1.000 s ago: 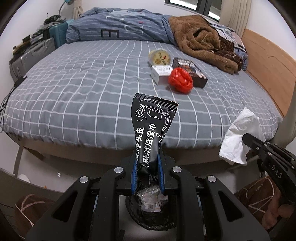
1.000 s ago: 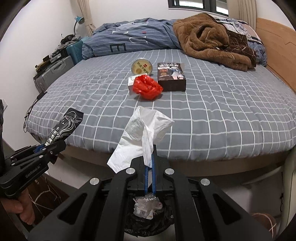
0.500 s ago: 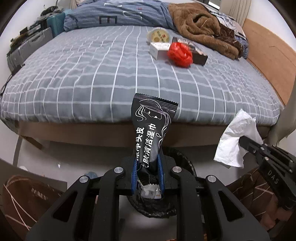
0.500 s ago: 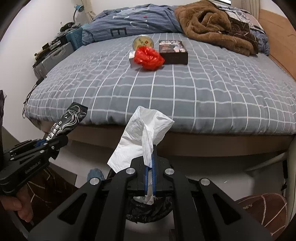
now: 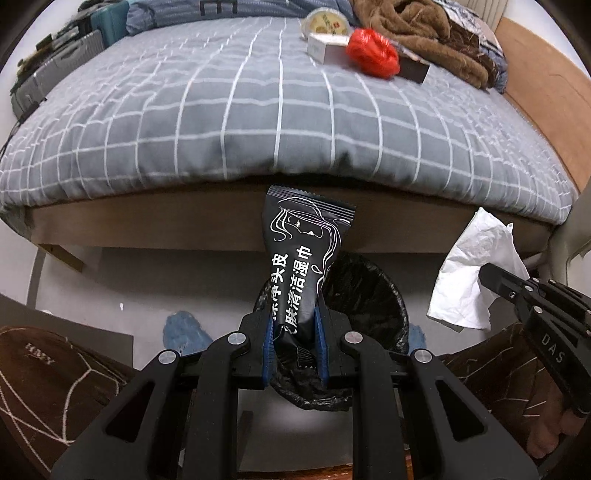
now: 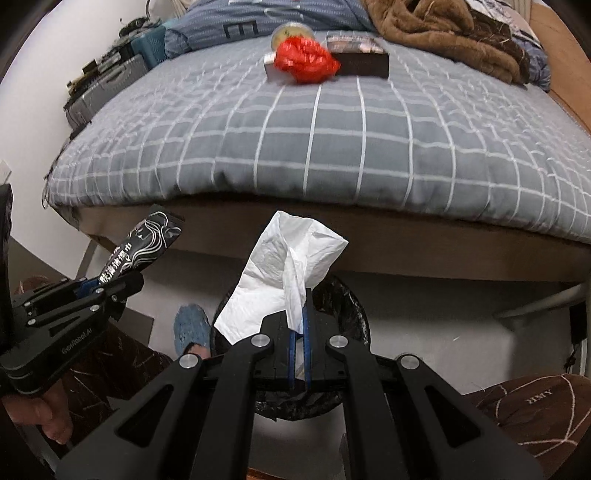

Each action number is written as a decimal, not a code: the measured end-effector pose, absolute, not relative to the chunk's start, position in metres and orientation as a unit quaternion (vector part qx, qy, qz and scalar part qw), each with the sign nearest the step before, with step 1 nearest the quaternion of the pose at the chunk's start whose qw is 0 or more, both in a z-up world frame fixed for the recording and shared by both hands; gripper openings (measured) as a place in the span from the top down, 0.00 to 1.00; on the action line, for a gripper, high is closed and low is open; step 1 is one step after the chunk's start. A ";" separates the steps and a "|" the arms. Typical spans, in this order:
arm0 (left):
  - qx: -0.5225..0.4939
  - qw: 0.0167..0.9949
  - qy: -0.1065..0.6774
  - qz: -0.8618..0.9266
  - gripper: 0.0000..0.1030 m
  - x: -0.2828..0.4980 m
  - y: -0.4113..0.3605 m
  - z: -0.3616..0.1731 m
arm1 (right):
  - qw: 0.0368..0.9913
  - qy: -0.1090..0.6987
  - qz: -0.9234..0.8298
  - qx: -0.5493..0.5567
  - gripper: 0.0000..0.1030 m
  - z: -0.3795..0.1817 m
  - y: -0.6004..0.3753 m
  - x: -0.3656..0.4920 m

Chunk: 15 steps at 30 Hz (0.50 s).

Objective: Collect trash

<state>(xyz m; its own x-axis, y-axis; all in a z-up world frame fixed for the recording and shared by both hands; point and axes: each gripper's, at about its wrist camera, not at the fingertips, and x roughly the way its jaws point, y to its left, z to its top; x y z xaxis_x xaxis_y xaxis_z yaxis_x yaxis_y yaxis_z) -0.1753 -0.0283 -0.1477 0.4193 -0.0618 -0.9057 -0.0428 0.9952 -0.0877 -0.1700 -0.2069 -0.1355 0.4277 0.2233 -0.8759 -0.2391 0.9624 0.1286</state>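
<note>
My left gripper (image 5: 294, 317) is shut on a black wet-wipe packet (image 5: 303, 251) and holds it upright above a bin lined with a black bag (image 5: 369, 295) on the floor at the bed's foot. My right gripper (image 6: 300, 325) is shut on a crumpled white tissue (image 6: 288, 273) over the same bin (image 6: 351, 306). Each gripper shows in the other's view: the right one with the tissue (image 5: 476, 273), the left one with the packet (image 6: 140, 251). On the bed lie a red plastic bag (image 6: 306, 61), a white box (image 5: 327, 46), a dark box (image 6: 360, 55) and a round tin (image 5: 323, 20).
The grey checked bed (image 5: 258, 110) fills the upper half, with a brown robe (image 5: 417, 26) and a blue duvet (image 6: 229, 26) at its far end. Suitcases (image 6: 107, 81) stand on the left. Brown slippers (image 5: 44, 380) and a blue slipper (image 6: 190, 326) are by the bin.
Both grippers have tilted down and moved closer to the floor, so the bin now sits right under the packet and the tissue. Both loads stay gripped.
</note>
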 end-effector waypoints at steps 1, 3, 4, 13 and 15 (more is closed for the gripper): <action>-0.048 0.838 0.543 -0.007 0.84 -0.174 -0.029 -0.153 | 0.841 0.523 0.137 -0.008 0.98 -0.142 -0.206 -0.169; -0.047 0.833 0.551 -0.013 0.84 -0.171 -0.030 -0.161 | 0.836 0.532 0.137 -0.010 0.98 -0.151 -0.204 -0.166; -0.043 0.829 0.557 -0.014 0.84 -0.170 -0.031 -0.167 | 0.833 0.536 0.137 -0.014 0.98 -0.156 -0.202 -0.164; -0.033 0.816 0.577 -0.016 0.83 -0.161 -0.030 -0.196 | 0.812 0.564 0.147 -0.022 0.98 -0.181 -0.190 -0.153; -0.033 0.812 0.583 -0.012 0.83 -0.157 -0.030 -0.203 | 0.806 0.573 0.149 -0.022 0.98 -0.188 -0.187 -0.149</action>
<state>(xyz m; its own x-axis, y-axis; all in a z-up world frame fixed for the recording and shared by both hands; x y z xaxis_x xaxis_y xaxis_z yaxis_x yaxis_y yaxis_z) -0.1568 -0.0296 -0.2029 0.3210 -0.0577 -0.9453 -0.0185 0.9976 -0.0672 -0.1490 -0.1874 -0.1883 0.2996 0.2146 -0.9296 -0.2647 0.9548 0.1351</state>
